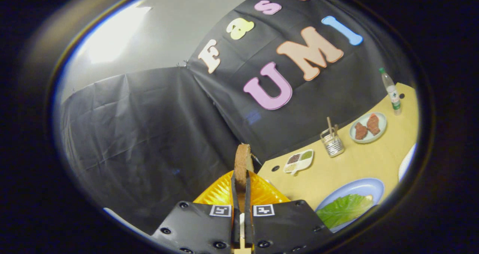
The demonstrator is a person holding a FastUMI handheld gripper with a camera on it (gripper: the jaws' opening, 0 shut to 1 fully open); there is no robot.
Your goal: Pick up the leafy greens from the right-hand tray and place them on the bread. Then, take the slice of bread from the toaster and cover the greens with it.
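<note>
The hand-held gripper [241,188] is carrying the slice of bread [243,163] edge-up, its fingers clamped together on both faces, above an orange plate [262,192] — and the leafy greens [342,210] are already lying on the blue plate [368,186] just beside that orange plate, a pale edge of bread seeming to peek from under them. To do this well, the carrier is needing to swing over the greens, tip the slice flat and lower it squarely before letting go — no label on the bottle [391,92] beyond is sharp enough to read.
</note>
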